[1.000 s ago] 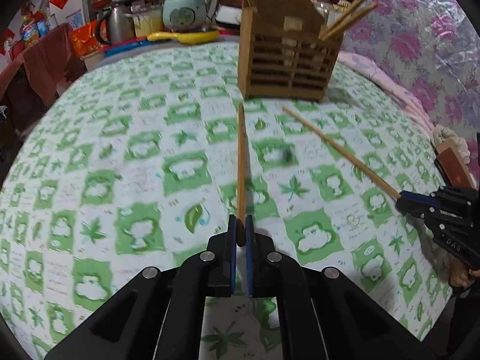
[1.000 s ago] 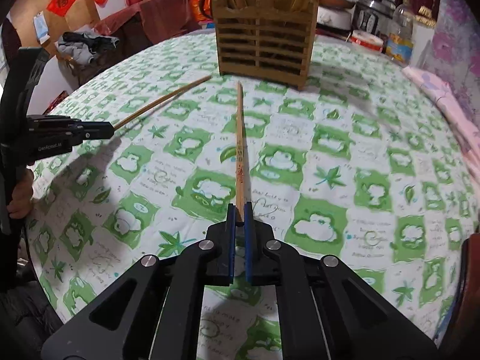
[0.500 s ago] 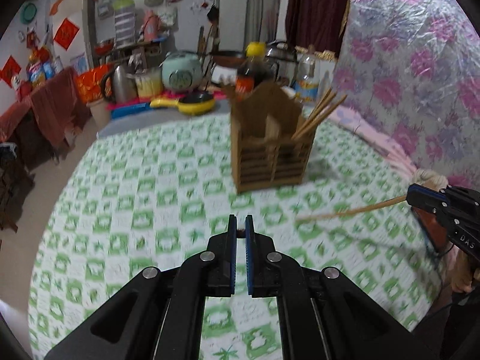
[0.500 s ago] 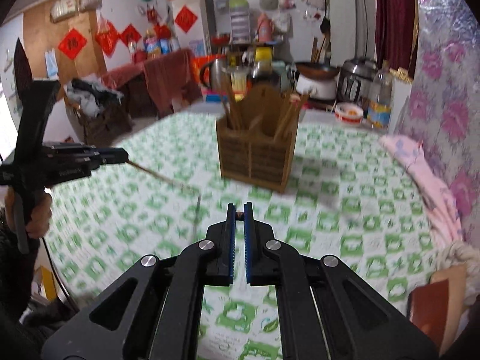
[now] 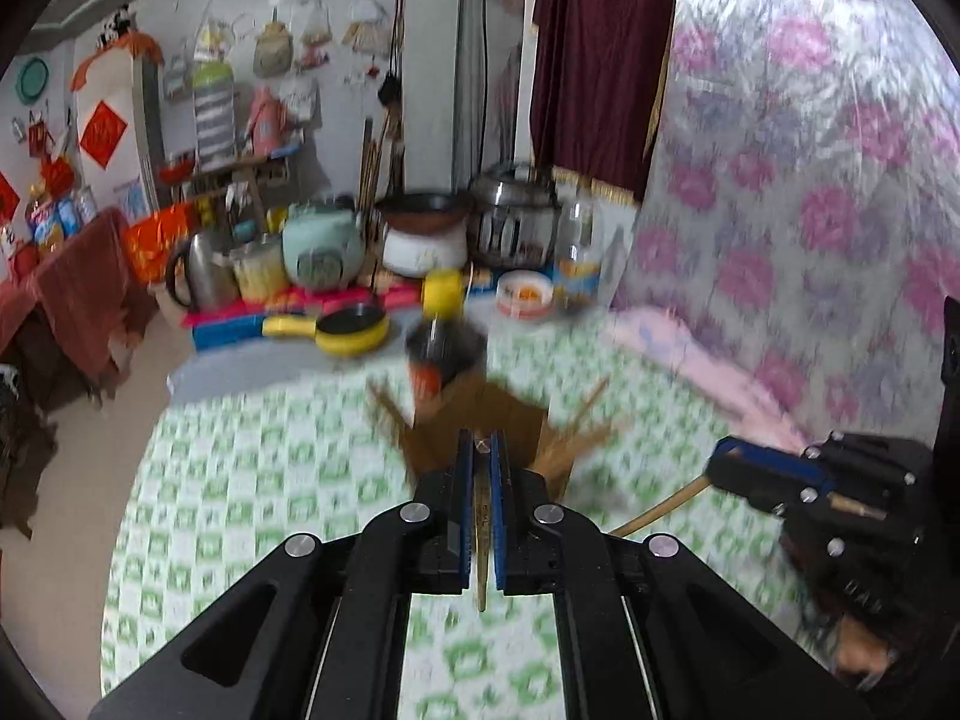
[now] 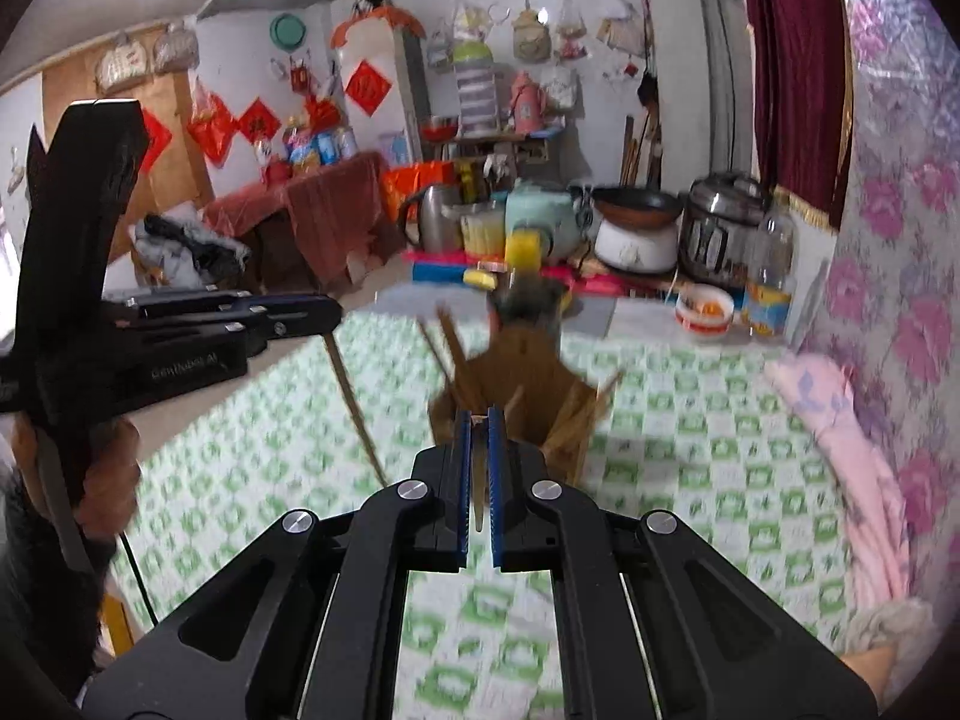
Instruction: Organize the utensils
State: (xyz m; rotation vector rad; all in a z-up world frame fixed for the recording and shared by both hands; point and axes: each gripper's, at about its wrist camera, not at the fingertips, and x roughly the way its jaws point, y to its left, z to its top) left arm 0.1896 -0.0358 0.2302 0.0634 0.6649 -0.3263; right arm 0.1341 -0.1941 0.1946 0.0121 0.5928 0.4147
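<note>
My left gripper [image 5: 478, 447] is shut on a wooden chopstick [image 5: 480, 540] that hangs down between its pads, above the table. My right gripper [image 6: 478, 420] is shut on a second chopstick [image 6: 478, 498], also hanging down. The brown wooden utensil holder [image 5: 480, 420] stands on the green-checked tablecloth [image 5: 252, 480], just beyond both grippers, with several chopsticks in it; it also shows in the right wrist view [image 6: 522, 390]. Each gripper shows in the other's view: the right one [image 5: 720, 462] with its chopstick [image 5: 660, 513], the left one [image 6: 330, 312] with its chopstick [image 6: 354, 408]. Both views are motion-blurred.
A dark bottle with a yellow cap [image 5: 441, 336] stands behind the holder. Beyond the table's far edge are a yellow pan [image 5: 348, 330], a kettle [image 5: 198, 270], a rice cooker [image 5: 321, 252] and pots [image 5: 510, 222]. A pink cloth [image 6: 840, 432] lies at the right edge.
Both grippers have lifted their chopsticks off the table and tilted up. The chopsticks now hang tip-down. Both grippers have come closer to the holder, now above it.
</note>
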